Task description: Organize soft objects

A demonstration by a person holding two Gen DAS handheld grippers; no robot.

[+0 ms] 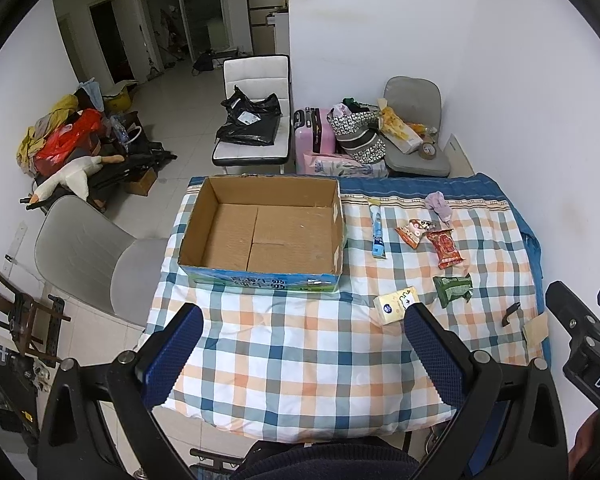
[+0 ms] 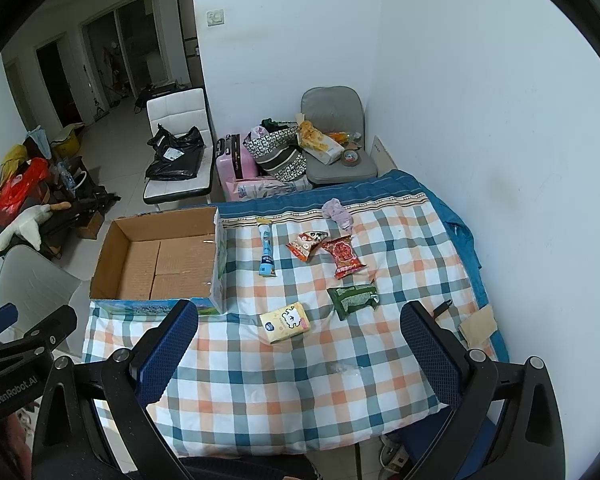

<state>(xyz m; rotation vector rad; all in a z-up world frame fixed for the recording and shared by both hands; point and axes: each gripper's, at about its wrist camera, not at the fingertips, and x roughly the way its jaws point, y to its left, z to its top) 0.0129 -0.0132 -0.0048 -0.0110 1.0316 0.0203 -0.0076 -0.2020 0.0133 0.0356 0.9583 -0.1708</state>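
An empty open cardboard box stands on the left of a checked quilt. To its right lie a yellow tissue pack, a green packet, a red packet, an orange-white packet, a blue tube and a lilac cloth. My left gripper is open and empty above the quilt's front. My right gripper is open and empty, above the tissue pack.
A black clip and brown paper lie at the quilt's right edge. A grey chair stands left of the table. Chairs, a pink suitcase and bags stand behind. The wall is close on the right.
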